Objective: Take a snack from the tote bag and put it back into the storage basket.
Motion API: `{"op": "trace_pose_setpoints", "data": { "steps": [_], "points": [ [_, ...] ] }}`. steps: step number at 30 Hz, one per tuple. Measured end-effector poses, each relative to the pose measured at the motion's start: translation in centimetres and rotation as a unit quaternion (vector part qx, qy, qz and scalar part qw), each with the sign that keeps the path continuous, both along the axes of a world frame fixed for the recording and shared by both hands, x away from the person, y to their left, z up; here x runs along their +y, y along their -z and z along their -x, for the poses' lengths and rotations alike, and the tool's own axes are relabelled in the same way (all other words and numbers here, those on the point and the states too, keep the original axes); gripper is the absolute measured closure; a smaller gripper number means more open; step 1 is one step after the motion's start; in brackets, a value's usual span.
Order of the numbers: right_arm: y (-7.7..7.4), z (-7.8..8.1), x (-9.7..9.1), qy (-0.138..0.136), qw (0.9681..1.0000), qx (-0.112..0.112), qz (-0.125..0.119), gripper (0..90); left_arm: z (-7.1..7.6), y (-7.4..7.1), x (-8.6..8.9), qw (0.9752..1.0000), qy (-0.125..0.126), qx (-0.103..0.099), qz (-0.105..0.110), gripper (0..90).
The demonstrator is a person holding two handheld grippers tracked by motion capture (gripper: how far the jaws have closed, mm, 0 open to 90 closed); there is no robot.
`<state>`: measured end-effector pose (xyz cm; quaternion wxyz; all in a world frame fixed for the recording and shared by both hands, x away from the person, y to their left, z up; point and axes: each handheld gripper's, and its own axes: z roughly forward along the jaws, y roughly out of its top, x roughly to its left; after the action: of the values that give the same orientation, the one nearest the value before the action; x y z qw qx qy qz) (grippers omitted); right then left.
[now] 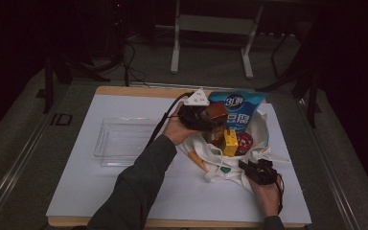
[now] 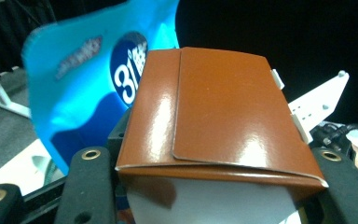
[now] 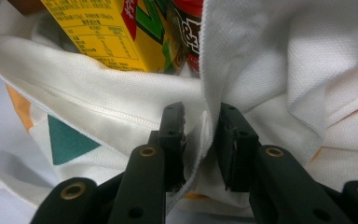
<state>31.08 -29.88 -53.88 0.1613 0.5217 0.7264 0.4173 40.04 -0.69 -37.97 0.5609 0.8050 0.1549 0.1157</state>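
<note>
Dim room, dark floor with metal frame legs behind the table; white board (image 1: 124, 191) lies on a wooden tabletop. Clear plastic tray (image 1: 120, 141) sits on the board's left half, well apart from the bag. White cloth bag (image 1: 263, 129) lies on the board's right half, mouth open toward the person, with a green triangle and orange patch printed on its fabric.

Left gripper (image 1: 210, 117) is raised over the bag's mouth, jaws clamped on a brown box (image 1: 216, 112). In the left gripper view the brown box (image 2: 219, 116) sits between the two black jaws, glossy flap on top, pale face below, pads pressing both sides. Blue pouch (image 2: 88, 88) stands right behind it; in the high view the blue pouch (image 1: 237, 108) is upright at the bag's far side, just beside the box.

Yellow carton (image 1: 230, 142) stands in the bag, touching a red-topped can (image 1: 244, 141) on its right. Right gripper view shows the same yellow carton (image 3: 107, 32) and the can (image 3: 186, 32) behind the bag's hem.

Right gripper (image 1: 261, 171) is low at the bag's near edge, jaws pinched on a fold of the bag's rim; cloth bag (image 3: 270, 70) fabric runs down between the pads. Right gripper (image 3: 200, 140) jaws nearly together, only cloth in the gap.
</note>
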Motion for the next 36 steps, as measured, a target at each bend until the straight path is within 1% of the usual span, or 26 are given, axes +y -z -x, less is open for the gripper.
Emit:
{"op": "trace_pose_setpoints", "data": {
  "steps": [8,10,15,18,20,27,30,33,36],
  "points": [
    [0.0,0.0,0.0,0.000,1.0000,0.000,0.000,72.7,0.5,-1.5,0.8,0.9999,-0.003,-0.012,0.011,43.1],
    [0.0,0.0,0.0,0.000,1.0000,0.000,-0.001,72.7,0.6,-1.9,1.0,0.9997,-0.007,-0.014,0.019,43.1],
    [0.0,0.0,0.0,0.000,1.0000,0.001,-0.001,72.7,0.9,-2.5,1.7,0.9993,-0.006,-0.015,0.032,43.1],
    [0.0,0.0,0.0,0.000,1.0000,0.000,-0.002,72.7,1.0,-2.9,2.3,0.9991,-0.009,-0.019,0.036,43.2],
    [0.0,0.0,0.0,0.000,1.0000,0.000,-0.001,72.6,1.1,-3.1,2.6,0.9991,-0.009,-0.018,0.038,43.2],
    [0.0,0.0,0.0,0.001,1.0000,0.000,-0.002,72.7,1.4,-4.0,3.8,0.9991,-0.014,-0.025,0.031,43.2],
    [0.0,0.0,0.0,0.001,1.0000,0.000,-0.001,72.6,1.6,-4.4,4.5,0.9987,-0.019,-0.027,0.038,43.2],
    [0.0,0.0,0.0,0.001,1.0000,0.000,-0.002,72.6,1.6,-4.7,5.0,0.9986,-0.018,-0.027,0.043,43.2],
    [0.0,0.0,0.0,0.001,1.0000,0.000,-0.002,72.7,1.7,-4.9,5.5,0.9985,-0.018,-0.029,0.043,43.1]
  ]
}}
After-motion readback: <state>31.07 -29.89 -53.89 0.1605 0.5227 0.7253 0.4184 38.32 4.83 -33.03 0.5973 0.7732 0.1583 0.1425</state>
